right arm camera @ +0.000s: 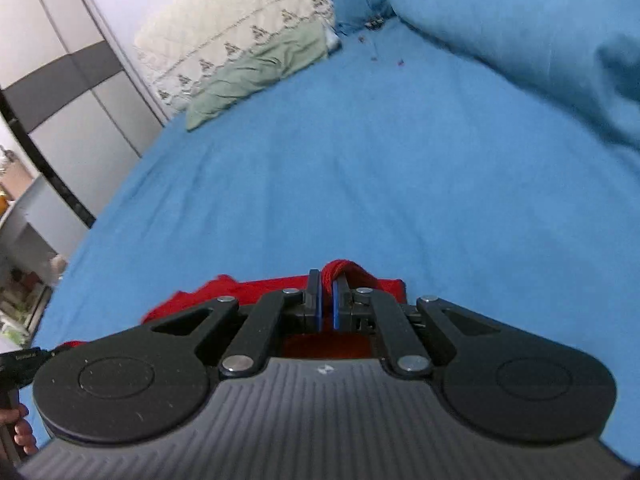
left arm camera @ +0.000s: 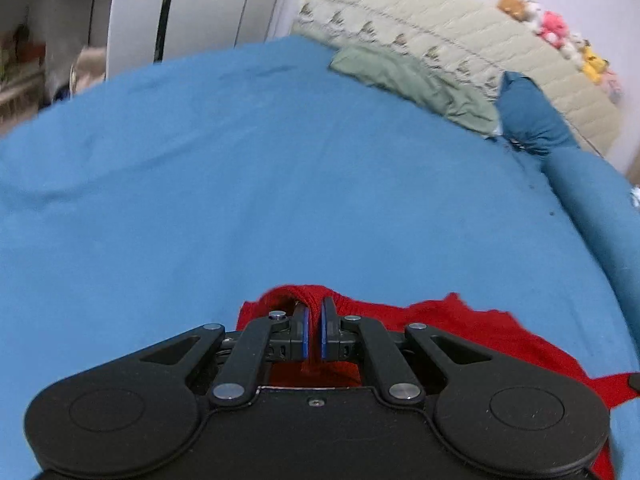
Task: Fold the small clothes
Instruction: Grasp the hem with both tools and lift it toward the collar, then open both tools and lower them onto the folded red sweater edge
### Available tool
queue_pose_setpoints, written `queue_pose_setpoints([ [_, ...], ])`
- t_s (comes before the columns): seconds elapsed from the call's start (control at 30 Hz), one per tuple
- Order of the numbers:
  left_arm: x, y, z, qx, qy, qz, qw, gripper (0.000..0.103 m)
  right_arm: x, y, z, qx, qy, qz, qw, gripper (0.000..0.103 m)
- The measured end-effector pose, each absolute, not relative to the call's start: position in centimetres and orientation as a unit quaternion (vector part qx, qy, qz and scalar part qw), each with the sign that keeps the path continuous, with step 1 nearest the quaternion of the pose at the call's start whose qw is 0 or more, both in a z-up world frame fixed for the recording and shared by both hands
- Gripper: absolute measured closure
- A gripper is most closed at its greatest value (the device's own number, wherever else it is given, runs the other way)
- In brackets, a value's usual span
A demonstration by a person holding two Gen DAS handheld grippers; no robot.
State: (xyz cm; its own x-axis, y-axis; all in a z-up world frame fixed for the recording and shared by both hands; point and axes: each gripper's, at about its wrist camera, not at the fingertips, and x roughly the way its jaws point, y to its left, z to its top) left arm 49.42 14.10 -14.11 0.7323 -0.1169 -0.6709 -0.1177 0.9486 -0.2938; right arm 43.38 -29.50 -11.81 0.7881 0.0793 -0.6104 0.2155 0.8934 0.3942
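Note:
A small red knit garment point(left arm camera: 460, 328) lies on the blue bed sheet point(left arm camera: 280, 180). My left gripper point(left arm camera: 315, 312) is shut on a raised fold of its red edge, which bulges up between the blue pads. In the right wrist view the same red garment point(right arm camera: 248, 288) spreads to the left under the tool. My right gripper point(right arm camera: 327, 286) is shut on another pinched fold of it. Most of the garment is hidden under both grippers.
A folded green cloth point(left arm camera: 408, 80) point(right arm camera: 256, 76) lies at the far edge of the bed against a cream quilted headboard point(left arm camera: 460, 32). A blue pillow point(right arm camera: 520, 32) sits at the right. Plush toys point(left arm camera: 556, 32) line the headboard top. A wardrobe point(right arm camera: 72, 80) stands to the left.

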Motion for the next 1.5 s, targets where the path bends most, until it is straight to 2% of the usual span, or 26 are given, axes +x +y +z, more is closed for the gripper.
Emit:
queue_pose_setpoints([
  [0.13, 51.2, 13.7, -15.2, -0.153, 0.365, -0.003, 0.918, 0.096, 45.9, -30.2, -13.7, 0.225, 0.318, -0.039, 0.92, 0.083],
  [0.2, 51.2, 13.7, -14.8, -0.151, 0.355, 0.0, 0.923, 0.092, 46.6, -30.1, -14.0, 0.217, 0.32, -0.044, 0.921, 0.079],
  [0.23, 51.0, 13.8, -14.3, -0.149, 0.346, 0.002, 0.926, 0.085, 46.7, -30.1, -14.0, 0.213, 0.319, -0.048, 0.922, 0.077],
  [0.27, 50.8, 14.0, -13.9, -0.147, 0.338, 0.004, 0.93, 0.067, 46.5, -29.9, -13.7, 0.209, 0.315, -0.047, 0.925, 0.064],
  [0.3, 50.2, 14.0, -13.1, -0.14, 0.325, 0.003, 0.935, 0.057, 46.0, -29.8, -13.4, 0.205, 0.307, -0.046, 0.928, 0.041],
  [0.33, 49.1, 14.2, -12.4, -0.132, 0.309, 0.0, 0.942, 0.043, 45.2, -29.4, -12.9, 0.194, 0.293, -0.046, 0.935, 0.032],
  [0.37, 47.9, 14.1, -11.8, -0.12, 0.294, -0.005, 0.948, 0.037, 44.4, -28.8, -12.2, 0.185, 0.279, -0.043, 0.941, 0.021],
  [0.4, 46.5, 13.7, -11.3, -0.101, 0.282, -0.015, 0.954, 0.036, 43.3, -28.1, -11.8, 0.172, 0.264, -0.03, 0.949, 0.014],
  [0.47, 44.6, 13.0, -11.4, -0.076, 0.289, -0.053, 0.953, 0.035, 41.8, -26.5, -11.7, 0.151, 0.259, 0.005, 0.954, 0.011],
  [0.57, 43.1, 11.7, -13.9, -0.059, 0.339, -0.105, 0.933, 0.034, 40.6, -23.7, -13.8, 0.128, 0.305, 0.054, 0.942, 0.011],
  [0.7, 42.2, 11.8, -18.5, -0.049, 0.392, -0.098, 0.913, 0.034, 40.5, -23.1, -18.0, 0.095, 0.371, 0.005, 0.924, 0.014],
  [0.87, 41.8, 12.4, -17.9, -0.044, 0.389, -0.098, 0.915, 0.034, 39.8, -24.9, -18.3, 0.09, 0.371, -0.062, 0.922, 0.016],
  [1.0, 40.7, 12.2, -15.4, -0.015, 0.375, -0.071, 0.924, 0.033, 37.3, -26.4, -15.4, 0.1, 0.35, -0.056, 0.93, 0.015],
  [1.1, 37.8, 11.6, -12.5, 0.02, 0.335, -0.062, 0.94, 0.026, 34.4, -26.9, -12.1, 0.077, 0.345, -0.051, 0.934, 0.012],
  [1.17, 36.2, 11.0, -11.0, 0.027, 0.317, -0.066, 0.946, 0.006, 32.4, -27.3, -10.3, 0.073, 0.35, -0.04, 0.933, 0.011],
  [1.2, 35.7, 10.6, -10.6, 0.024, 0.313, -0.074, 0.946, 0.003, 31.6, -27.6, -9.7, 0.074, 0.353, -0.032, 0.932, 0.007],
  [1.33, 34.3, 8.4, -10.5, 0.004, 0.316, -0.1, 0.944, 0.002, 29.8, -28.0, -9.0, 0.084, 0.381, -0.018, 0.92, 0.006],
  [1.5, 35.1, 5.0, -13.0, -0.016, 0.354, -0.123, 0.927, 0.002, 28.4, -27.4, -12.6, 0.086, 0.403, -0.028, 0.911, 0.008],
])
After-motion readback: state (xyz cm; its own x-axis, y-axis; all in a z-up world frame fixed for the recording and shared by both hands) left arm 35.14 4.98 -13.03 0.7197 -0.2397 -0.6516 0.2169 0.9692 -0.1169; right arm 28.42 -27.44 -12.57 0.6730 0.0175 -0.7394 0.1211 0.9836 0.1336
